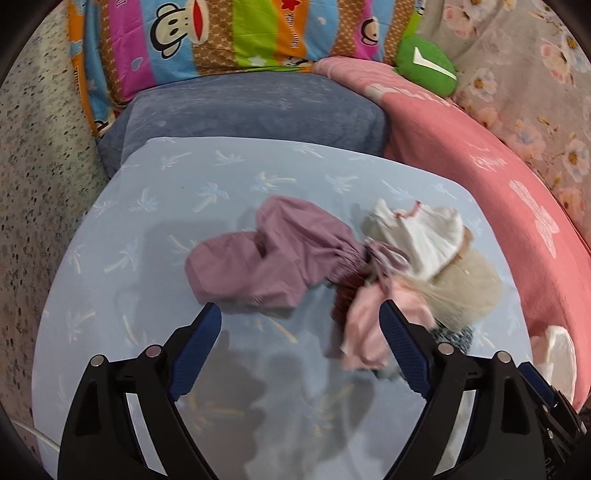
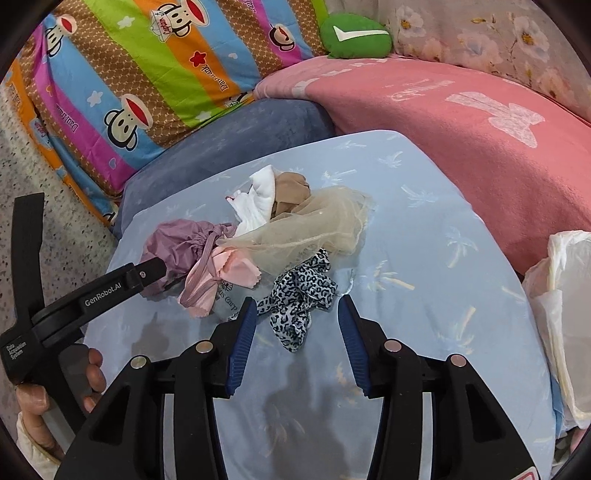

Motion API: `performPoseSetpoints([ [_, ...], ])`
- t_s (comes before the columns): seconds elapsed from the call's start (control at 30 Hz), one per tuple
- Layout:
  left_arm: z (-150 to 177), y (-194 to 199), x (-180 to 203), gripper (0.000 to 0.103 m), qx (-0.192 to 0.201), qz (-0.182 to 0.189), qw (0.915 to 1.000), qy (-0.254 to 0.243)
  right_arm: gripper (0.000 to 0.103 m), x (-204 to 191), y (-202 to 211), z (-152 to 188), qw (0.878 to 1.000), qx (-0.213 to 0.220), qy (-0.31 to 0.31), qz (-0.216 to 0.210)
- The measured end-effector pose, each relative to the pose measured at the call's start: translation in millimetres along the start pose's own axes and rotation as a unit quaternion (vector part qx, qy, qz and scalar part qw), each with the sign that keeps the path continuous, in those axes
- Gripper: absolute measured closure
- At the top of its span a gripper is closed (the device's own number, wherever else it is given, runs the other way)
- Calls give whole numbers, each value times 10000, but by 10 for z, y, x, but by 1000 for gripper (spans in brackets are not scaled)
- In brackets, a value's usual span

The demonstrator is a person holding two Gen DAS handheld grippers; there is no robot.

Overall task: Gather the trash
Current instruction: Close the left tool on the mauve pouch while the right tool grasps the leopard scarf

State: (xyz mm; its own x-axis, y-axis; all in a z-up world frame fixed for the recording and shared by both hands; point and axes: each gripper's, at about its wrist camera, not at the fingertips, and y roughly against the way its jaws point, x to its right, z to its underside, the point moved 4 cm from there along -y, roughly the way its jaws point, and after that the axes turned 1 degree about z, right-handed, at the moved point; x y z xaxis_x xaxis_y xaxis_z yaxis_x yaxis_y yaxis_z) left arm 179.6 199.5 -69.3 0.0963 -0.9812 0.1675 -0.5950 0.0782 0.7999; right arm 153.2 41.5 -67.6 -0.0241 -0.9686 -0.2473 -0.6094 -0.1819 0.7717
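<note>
Rags sit in a loose heap on the pale blue cushion (image 2: 424, 236), and both my grippers hang over it with nothing in them

My left gripper (image 1: 300, 320) has its jaws spread wide. Its left fingertip sits just short of the mauve pouch (image 1: 273, 254), and its right fingertip overlaps the pink cloth (image 1: 364, 325) in the left wrist view; I cannot tell whether it touches. From the right wrist camera I see the same gripper (image 2: 147, 271) coming in from the left, its tip against the pouch (image 2: 173, 243), with the hand (image 2: 40, 406) holding its handle at the lower left.

My right gripper (image 2: 297, 306) is also open, somewhat less wide. The leopard-print cloth (image 2: 299, 295) lies between its fingertips and a little ahead of them, not pinched.

Behind the leopard piece lies the beige mesh (image 2: 314, 225), and past that a white cloth (image 2: 256, 201) and a tan piece (image 2: 291, 192). The pink cloth (image 2: 231, 267) sits between pouch and mesh, under the pouch's drawstring.

A white plastic bag (image 2: 565, 295) lies at the cushion's right edge, against the pink blanket (image 2: 461, 140). A blue-grey pillow (image 2: 240, 136) lies behind the cushion, with a striped monkey-print quilt (image 2: 147, 74) and a green plush (image 2: 354, 35) further back
</note>
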Motion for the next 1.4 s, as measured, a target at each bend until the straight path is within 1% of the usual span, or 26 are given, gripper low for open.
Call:
performPoseSetpoints([
  [0.17, -139, -159, -123, 19, -42, -61, 9999, 140, 57, -49, -268, -75, 9999, -118, -30, 62],
  [0.3, -180, -270, -138, 20, -119, -58, 9998, 167, 57, -29, -478, -122, 9996, -240, -131, 122],
  [0.5, -174, -381, -126, 21, -209, 34, 9995, 223, 57, 27, -729, -45, 9983, -474, -257, 223],
  [0.53, -165, -393, -117, 26, -236, 59, 9994, 233, 61, 47, -756, -22, 9980, -514, -296, 223],
  [0.57, -160, -411, -112, 36, -270, 102, 9993, 231, 68, 60, -778, 4, 9977, -558, -337, 196],
  [0.6, -146, -426, -105, 40, -308, 131, 9992, 216, 72, 68, -796, 28, 9973, -607, -365, 173],
  [0.63, -132, -437, -104, 46, -334, 123, 9991, 211, 79, 67, -813, 41, 9971, -637, -390, 159],
  [0.67, -126, -442, -101, 57, -337, 131, 9991, 211, 84, 77, -807, 58, 9970, -632, -413, 152],
  [0.7, -108, -444, -97, 63, -359, 185, 9990, 215, 85, 83, -799, 71, 9970, -626, -420, 147],
  [0.77, -64, -447, -98, 78, -442, 253, 9984, 238, 96, 95, -793, 100, 9968, -668, -424, 109],
  [0.87, -20, -409, -85, 92, -449, 295, 9983, 223, 99, 100, -732, 167, 9968, -676, -422, 70],
  [1.07, 64, -149, 26, 97, -255, 382, 9988, 173, 99, 95, -483, 264, 9974, -557, -443, -60],
  [1.4, 49, 362, 416, 99, 180, 723, 9972, -115, 99, 67, 201, 116, 9987, 74, -436, -269],
])
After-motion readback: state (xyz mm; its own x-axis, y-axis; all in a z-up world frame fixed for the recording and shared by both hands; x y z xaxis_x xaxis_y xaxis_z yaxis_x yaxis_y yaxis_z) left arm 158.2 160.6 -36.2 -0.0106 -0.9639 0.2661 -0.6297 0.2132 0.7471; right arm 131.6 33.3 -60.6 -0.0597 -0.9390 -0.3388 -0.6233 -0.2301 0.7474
